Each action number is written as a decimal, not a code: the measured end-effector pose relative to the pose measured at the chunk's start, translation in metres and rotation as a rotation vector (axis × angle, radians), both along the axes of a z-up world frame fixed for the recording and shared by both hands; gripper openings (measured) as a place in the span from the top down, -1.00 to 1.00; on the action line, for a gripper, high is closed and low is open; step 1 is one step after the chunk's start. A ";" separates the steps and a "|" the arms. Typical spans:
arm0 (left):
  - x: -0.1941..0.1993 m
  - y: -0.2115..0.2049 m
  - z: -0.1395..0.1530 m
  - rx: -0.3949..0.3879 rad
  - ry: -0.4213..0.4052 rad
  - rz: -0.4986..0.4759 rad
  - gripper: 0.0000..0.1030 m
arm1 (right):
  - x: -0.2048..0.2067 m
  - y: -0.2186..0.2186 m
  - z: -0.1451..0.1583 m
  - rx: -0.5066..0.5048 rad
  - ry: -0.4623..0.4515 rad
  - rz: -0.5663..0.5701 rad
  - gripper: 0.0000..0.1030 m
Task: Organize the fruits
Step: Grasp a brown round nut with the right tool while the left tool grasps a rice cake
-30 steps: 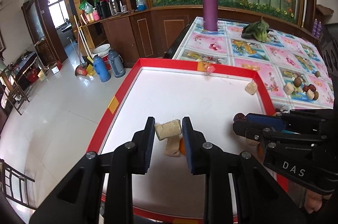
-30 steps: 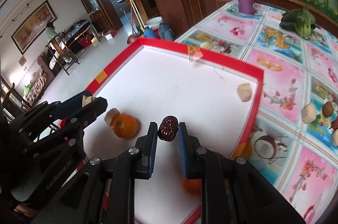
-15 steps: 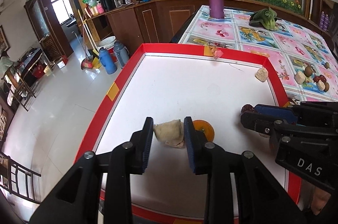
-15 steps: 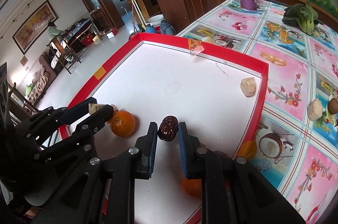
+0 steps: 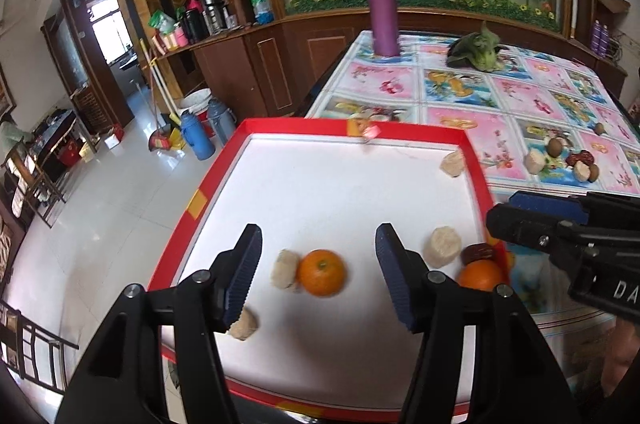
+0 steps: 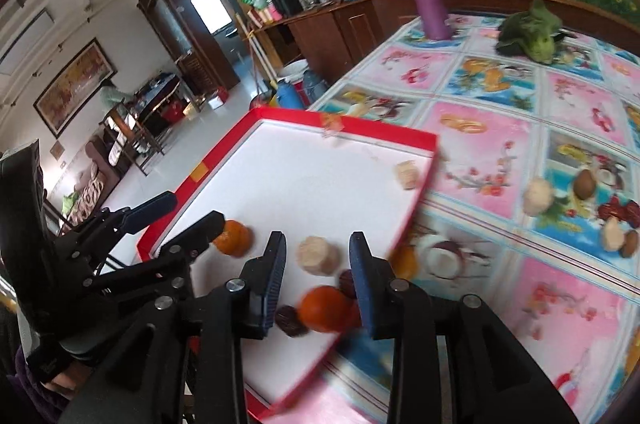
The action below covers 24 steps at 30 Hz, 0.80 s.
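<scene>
black plastic grippers [image 5: 318, 274] with ribbed blue pads [image 5: 394, 274], silver screws, white lettering.

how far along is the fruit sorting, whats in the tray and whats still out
Partly done. The red-rimmed tray already holds two oranges, several pale chunks and at least one red date. Nothing is in hand: the left gripper and right gripper are both open. Left to do: the pale chunks, brown fruits and red dates on the tablecloth.
</scene>
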<state>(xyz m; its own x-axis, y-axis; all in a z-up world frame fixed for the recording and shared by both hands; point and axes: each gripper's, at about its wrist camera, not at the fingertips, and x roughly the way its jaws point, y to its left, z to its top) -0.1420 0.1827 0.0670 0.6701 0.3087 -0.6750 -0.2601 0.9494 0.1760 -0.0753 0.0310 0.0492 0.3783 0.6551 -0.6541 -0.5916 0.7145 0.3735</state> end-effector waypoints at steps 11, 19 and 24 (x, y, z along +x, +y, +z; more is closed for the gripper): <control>0.044 -0.078 0.009 -0.053 0.047 -0.243 -0.27 | 0.029 -0.142 -0.021 -0.085 0.006 -0.293 0.38; 0.065 -0.137 0.003 -0.125 0.111 -0.397 -0.27 | 0.057 -0.185 -0.032 -0.138 0.010 -0.404 0.38; 0.082 -0.155 -0.009 -0.140 0.161 -0.425 -0.27 | 0.070 -0.179 -0.040 -0.193 0.009 -0.385 0.38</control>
